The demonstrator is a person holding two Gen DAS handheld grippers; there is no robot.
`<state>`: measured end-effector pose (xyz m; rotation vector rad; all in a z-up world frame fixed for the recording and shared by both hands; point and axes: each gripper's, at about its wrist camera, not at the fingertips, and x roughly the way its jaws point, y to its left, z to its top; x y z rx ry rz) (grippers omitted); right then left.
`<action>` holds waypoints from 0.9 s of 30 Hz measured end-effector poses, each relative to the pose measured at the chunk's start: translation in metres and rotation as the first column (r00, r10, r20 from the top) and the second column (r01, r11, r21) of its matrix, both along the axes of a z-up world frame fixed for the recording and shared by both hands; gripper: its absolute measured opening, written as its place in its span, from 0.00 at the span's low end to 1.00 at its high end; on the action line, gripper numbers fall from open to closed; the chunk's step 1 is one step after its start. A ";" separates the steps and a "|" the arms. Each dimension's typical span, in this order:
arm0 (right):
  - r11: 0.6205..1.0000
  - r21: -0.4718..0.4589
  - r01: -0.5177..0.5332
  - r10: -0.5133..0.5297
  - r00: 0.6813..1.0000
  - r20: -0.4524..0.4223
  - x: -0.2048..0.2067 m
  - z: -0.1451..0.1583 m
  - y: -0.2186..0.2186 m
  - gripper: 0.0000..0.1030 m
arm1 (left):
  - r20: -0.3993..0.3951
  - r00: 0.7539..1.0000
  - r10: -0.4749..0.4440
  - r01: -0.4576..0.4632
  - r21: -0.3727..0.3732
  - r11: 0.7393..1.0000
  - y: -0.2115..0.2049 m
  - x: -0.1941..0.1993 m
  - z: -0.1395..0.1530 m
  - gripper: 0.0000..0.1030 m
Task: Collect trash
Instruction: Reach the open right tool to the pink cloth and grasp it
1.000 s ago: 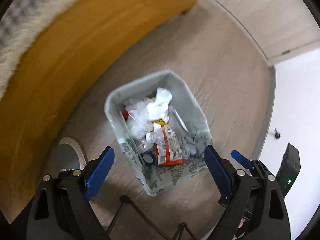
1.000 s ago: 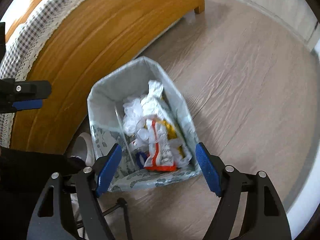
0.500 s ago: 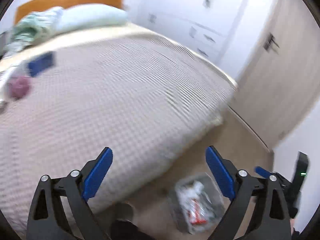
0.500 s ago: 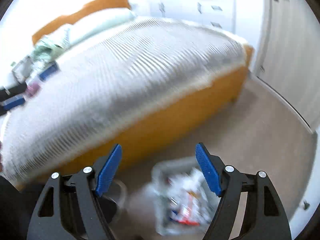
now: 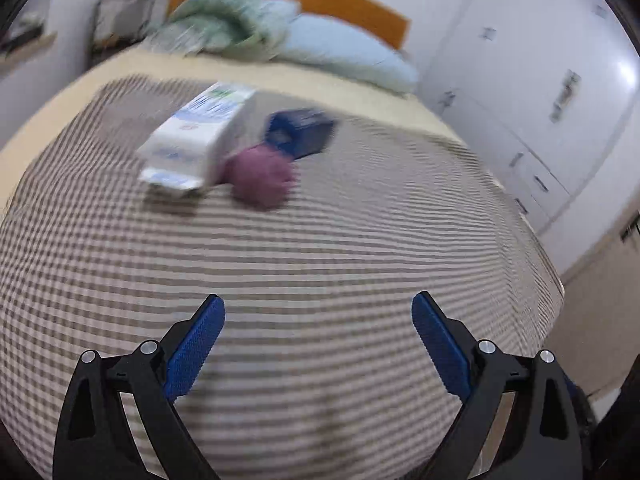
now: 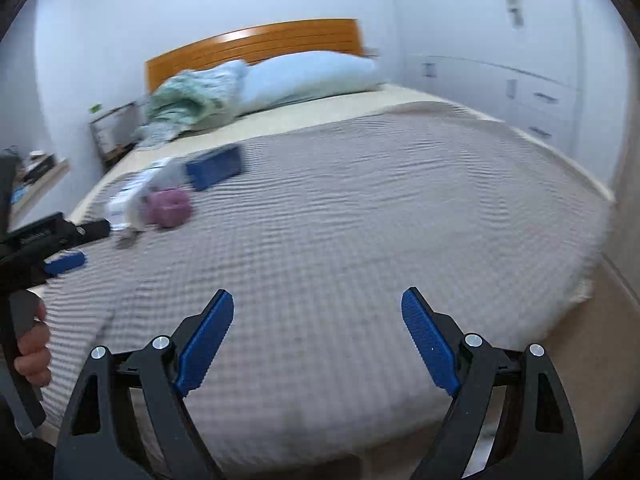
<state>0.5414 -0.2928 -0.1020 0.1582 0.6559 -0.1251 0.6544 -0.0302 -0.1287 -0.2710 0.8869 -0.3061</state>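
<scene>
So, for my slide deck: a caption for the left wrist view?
Open left tool faces a white carton, purple ball and blue box on the bedspread.

A wide bed with an orange wooden headboard carried everything, its near part spread with a brown-and-white checked cover over a cream sheet. Toward the far left of the cover lay a white carton on its side, a purple ball-like lump just beside it on the right, and a dark blue box just beyond the lump. At the far end, against the headboard, rested a pale blue pillow and, left of it, a bundled green blanket.
</scene>
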 end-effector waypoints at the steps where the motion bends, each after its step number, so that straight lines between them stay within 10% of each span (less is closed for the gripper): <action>1: 1.000 -0.002 -0.013 0.013 1.000 0.001 0.011 -0.003 0.008 0.80 | -0.028 0.999 0.033 -0.034 -0.008 0.999 0.018 0.010 -0.005 0.89; 9: 0.981 0.000 -0.195 0.195 0.979 -0.056 0.134 -0.010 0.083 0.80 | -0.150 0.960 0.237 -0.254 -0.104 0.962 0.130 0.053 -0.031 0.89; 23: 0.810 -0.349 -0.472 0.360 0.869 -0.340 0.308 -0.074 0.213 0.72 | -0.217 0.919 0.328 -0.367 -0.174 0.914 0.180 0.072 -0.049 0.89; 27: 0.858 -0.241 -0.454 0.383 0.877 -0.290 0.298 -0.058 0.194 0.61 | -0.221 0.917 0.332 -0.372 -0.174 0.912 0.186 0.077 -0.052 0.89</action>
